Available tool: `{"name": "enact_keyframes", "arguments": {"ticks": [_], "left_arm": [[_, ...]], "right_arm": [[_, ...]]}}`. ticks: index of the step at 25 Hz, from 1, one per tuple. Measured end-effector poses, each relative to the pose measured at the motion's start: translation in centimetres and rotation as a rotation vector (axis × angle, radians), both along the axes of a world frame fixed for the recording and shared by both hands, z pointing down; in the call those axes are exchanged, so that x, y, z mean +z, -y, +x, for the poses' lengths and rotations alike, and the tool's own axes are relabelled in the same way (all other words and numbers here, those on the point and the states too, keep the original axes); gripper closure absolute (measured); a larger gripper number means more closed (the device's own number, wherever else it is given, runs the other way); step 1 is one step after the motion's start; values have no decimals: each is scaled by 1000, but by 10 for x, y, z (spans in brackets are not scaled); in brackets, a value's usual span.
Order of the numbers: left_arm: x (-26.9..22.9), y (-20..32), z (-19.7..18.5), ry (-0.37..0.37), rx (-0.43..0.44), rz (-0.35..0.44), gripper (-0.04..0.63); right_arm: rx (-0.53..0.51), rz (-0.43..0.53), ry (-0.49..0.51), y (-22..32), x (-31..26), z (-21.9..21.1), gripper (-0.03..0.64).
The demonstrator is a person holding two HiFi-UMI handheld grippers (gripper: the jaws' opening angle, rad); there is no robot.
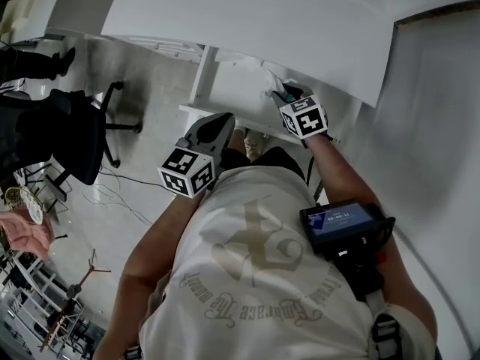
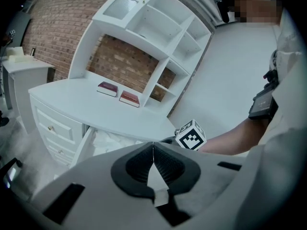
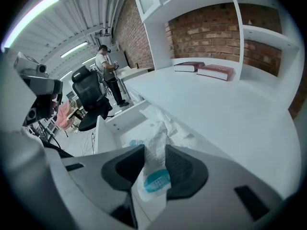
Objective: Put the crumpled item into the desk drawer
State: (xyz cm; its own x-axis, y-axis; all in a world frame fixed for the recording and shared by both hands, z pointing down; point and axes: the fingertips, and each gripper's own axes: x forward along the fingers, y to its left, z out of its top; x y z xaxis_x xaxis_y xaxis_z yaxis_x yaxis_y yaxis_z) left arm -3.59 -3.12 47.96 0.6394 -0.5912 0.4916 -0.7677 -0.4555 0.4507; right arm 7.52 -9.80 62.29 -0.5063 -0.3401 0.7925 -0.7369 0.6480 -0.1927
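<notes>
An office-like workroom: a brick wall (image 3: 211, 30), a white table (image 2: 96, 109) with shelves (image 2: 163, 28), black office chairs (image 3: 91, 92) and ceiling strip lights (image 3: 79, 49).

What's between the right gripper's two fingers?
A crumpled white wrapper with a blue label, held by the right gripper at the open drawer, seen in the right gripper view.

In the head view the left gripper (image 1: 223, 121) sits at centre frame, pointing toward the top of the frame, its jaws pressed together. The bare left forearm (image 1: 157, 235) runs down to the lower left. The right gripper (image 1: 283, 90), above and to the right, tilts steeply downward with its jaws clamped on the crumpled item (image 3: 154, 169). The right forearm (image 1: 341, 175) trails toward the lower right.
</notes>
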Motion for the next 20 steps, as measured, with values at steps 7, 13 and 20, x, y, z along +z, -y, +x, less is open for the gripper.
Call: {"name": "enact_keyframes", "arguments": {"ticks": [7,13,20], "left_arm": [[12,3,15,11,27,-25,574],[15,2,25,22,55,-41,574],[18,-3,39,33,105,-60,574]], "right_arm": [[31,-37,-4,-6,24,20,469],[48,-65,-20,-12,41,36,469],[83,-99,-40,-20,59,58,469]]}}
